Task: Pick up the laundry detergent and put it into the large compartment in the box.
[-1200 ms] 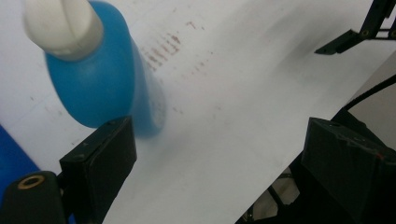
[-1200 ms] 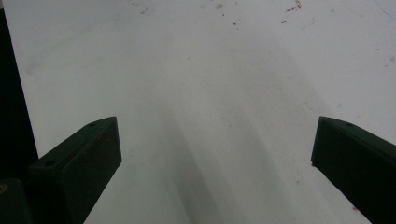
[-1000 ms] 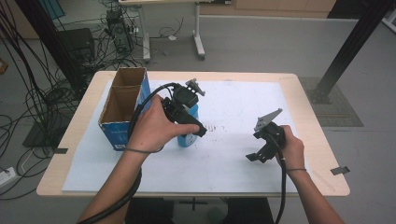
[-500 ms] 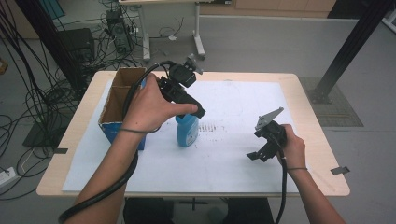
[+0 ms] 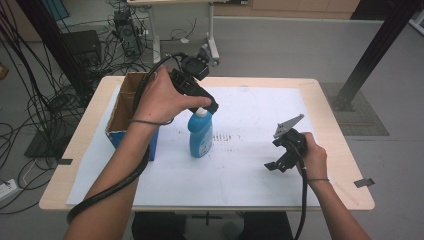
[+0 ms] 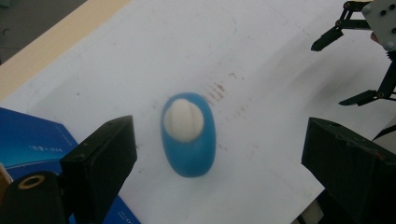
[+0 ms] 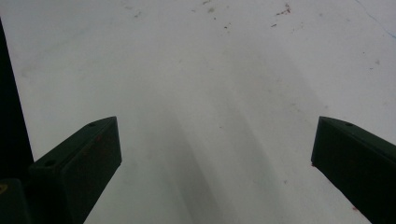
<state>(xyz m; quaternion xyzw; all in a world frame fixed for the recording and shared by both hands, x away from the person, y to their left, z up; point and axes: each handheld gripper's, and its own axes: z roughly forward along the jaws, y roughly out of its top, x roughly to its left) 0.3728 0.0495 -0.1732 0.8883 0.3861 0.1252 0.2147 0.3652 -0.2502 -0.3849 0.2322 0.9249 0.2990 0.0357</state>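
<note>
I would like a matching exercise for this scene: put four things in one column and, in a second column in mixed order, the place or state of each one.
Things:
1. blue bottle
2. cardboard box
3. left gripper
4. right gripper

Places or states:
a. open, low over the bare white sheet at the right
b. stands upright on the sheet, white cap up
c. at the table's left side, top open
d. open, above the bottle's cap

Pairs: 1-b, 2-c, 3-d, 4-a

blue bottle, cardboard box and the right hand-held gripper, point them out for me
blue bottle (image 5: pixel 200 136), high view, on the middle of its blue body
cardboard box (image 5: pixel 116 112), high view, on its brown inner wall
right hand-held gripper (image 5: pixel 280 150), high view, midway between its two open black jaws
</note>
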